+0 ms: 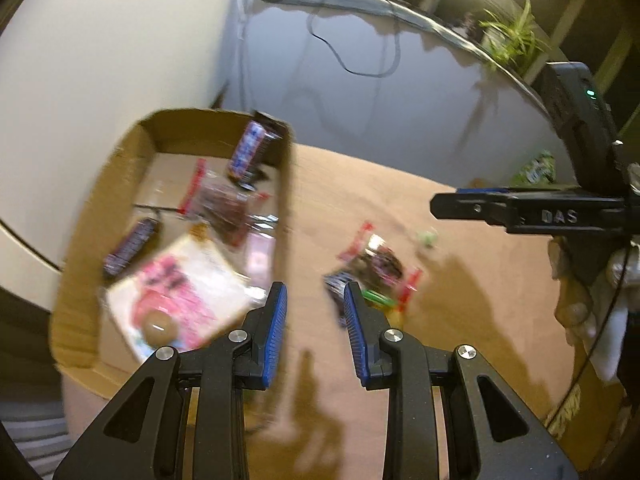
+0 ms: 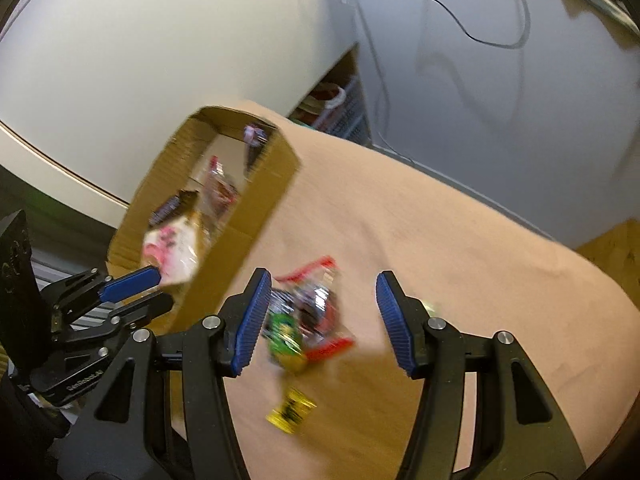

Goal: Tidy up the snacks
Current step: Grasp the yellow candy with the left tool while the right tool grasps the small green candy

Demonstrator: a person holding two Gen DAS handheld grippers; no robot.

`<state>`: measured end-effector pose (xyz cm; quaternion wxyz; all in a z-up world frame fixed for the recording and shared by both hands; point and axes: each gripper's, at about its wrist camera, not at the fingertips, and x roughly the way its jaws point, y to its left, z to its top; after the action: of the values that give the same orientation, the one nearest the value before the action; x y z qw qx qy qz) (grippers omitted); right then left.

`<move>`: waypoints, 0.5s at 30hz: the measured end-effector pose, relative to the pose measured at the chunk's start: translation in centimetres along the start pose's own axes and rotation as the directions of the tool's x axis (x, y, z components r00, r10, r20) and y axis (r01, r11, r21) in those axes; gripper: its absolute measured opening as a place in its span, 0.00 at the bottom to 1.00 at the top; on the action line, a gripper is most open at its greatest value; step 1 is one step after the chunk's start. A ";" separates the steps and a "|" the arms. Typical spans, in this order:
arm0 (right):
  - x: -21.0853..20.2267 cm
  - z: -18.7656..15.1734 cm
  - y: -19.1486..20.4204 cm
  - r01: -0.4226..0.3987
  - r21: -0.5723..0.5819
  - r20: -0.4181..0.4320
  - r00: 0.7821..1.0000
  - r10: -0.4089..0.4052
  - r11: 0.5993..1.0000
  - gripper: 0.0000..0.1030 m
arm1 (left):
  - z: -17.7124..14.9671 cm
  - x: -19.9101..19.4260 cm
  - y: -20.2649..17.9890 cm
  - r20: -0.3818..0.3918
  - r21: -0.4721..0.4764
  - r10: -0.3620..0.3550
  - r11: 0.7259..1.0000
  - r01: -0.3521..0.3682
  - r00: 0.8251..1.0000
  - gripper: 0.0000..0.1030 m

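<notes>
- Left gripper hangs at the box near wall, its blue pads parted by a narrow gap with nothing between them.
- Right gripper hovers to the right of the box, jaws about half spread and empty, above a small pile of snacks.
- That pile, a clear bag with red edges and a green packet, lies on the tan cloth just right of the box; a yellow packet sits a little nearer the camera.
- Inside the box lie a pink bag, 2 dark bars and another clear bag, so the box looks like the collecting place.
- My judgement: the right jaws stand wide to straddle the clear bag, while the left sits by the box wall, perhaps to steady it.
- Motion blur hides finer labels.
</notes>
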<state>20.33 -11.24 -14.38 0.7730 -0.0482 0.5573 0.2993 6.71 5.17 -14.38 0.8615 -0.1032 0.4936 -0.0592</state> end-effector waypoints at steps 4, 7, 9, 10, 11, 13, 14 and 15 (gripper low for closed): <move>-0.1 -1.7 -2.4 0.061 0.003 -0.017 0.998 -0.061 0.998 0.56 | -1.2 0.7 -2.0 -0.037 0.031 -0.035 0.999 0.037 0.999 0.27; 0.1 -2.8 -3.8 0.092 0.008 -0.029 0.995 -0.091 0.996 0.56 | -2.3 1.7 -3.4 -0.076 0.045 -0.060 0.997 0.063 0.995 0.27; 0.3 -3.2 -4.3 0.120 -0.006 -0.032 0.992 -0.120 0.993 0.56 | -3.2 2.4 -4.5 -0.106 0.052 -0.079 0.995 0.085 0.991 0.27; 0.4 -3.4 -4.5 0.135 -0.017 -0.032 0.990 -0.135 0.991 0.56 | -3.6 2.7 -4.9 -0.119 0.056 -0.086 0.994 0.094 0.989 0.27; 0.6 -3.5 -4.6 0.146 -0.025 -0.032 0.989 -0.147 0.989 0.56 | -4.0 3.0 -5.6 -0.132 0.066 -0.092 0.993 0.101 0.987 0.27; 1.0 -3.7 -4.8 0.151 -0.045 -0.034 0.988 -0.152 0.988 0.56 | -4.6 3.6 -6.4 -0.152 0.082 -0.092 0.991 0.106 0.984 0.27; 1.3 -3.8 -4.7 0.149 -0.056 -0.034 0.988 -0.151 0.987 0.56 | -4.9 4.0 -6.9 -0.163 0.091 -0.092 0.990 0.108 0.982 0.27; 1.6 -3.7 -4.5 0.152 -0.069 -0.035 0.987 -0.154 0.986 0.56 | -5.2 4.3 -7.2 -0.171 0.101 -0.089 0.989 0.107 0.981 0.27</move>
<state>19.88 -15.83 -18.37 0.7802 -0.1225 0.5572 0.2564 4.41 -3.28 -18.80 0.8177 -0.0747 0.5540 -0.1370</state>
